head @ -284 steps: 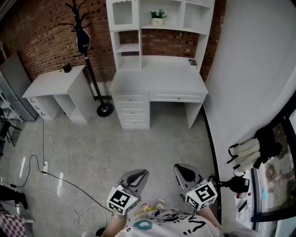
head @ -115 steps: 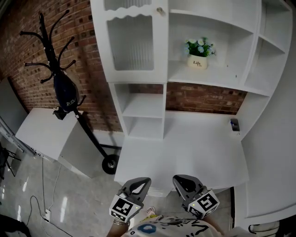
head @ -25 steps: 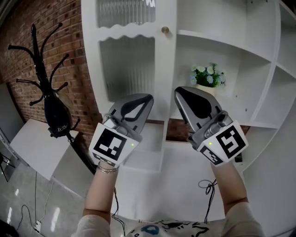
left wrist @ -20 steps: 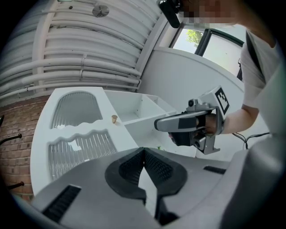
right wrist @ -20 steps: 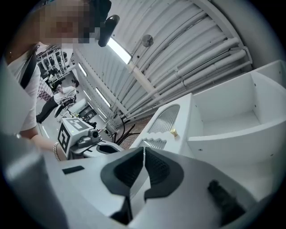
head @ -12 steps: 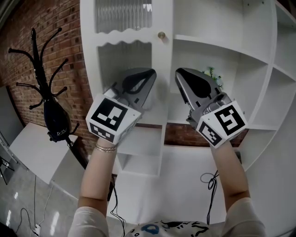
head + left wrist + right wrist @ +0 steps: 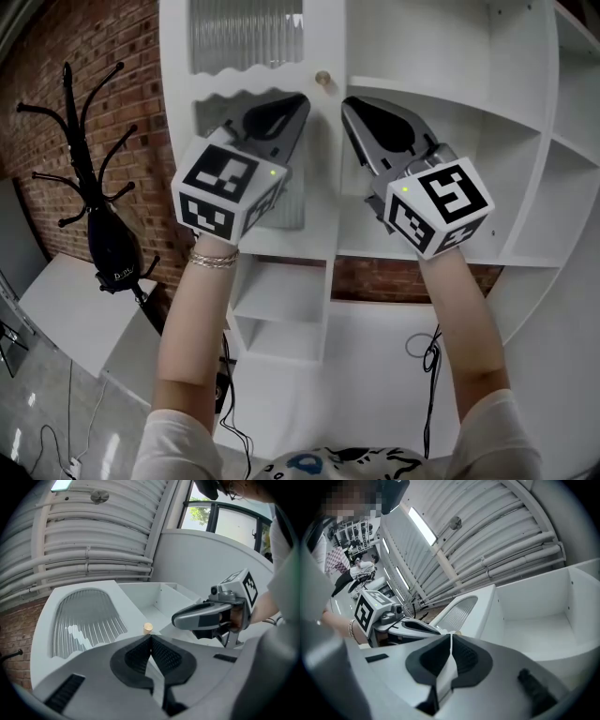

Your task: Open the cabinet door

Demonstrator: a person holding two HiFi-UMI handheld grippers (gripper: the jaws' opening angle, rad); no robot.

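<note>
left gripper view puts the small brass knob (image 7: 148, 628) just past the tips of my left gripper (image 7: 151, 637), whose jaws are pressed together on nothing. in the head view the knob sits on the right edge of the cabinet door (image 7: 246, 37), just above both tips. my right gripper (image 7: 348, 103) is likewise closed and empty. i'd spread one pair of jaws first, straddle the knob squarely, pinch behind its head, then pull along the door's arc, not straight back.
</note>
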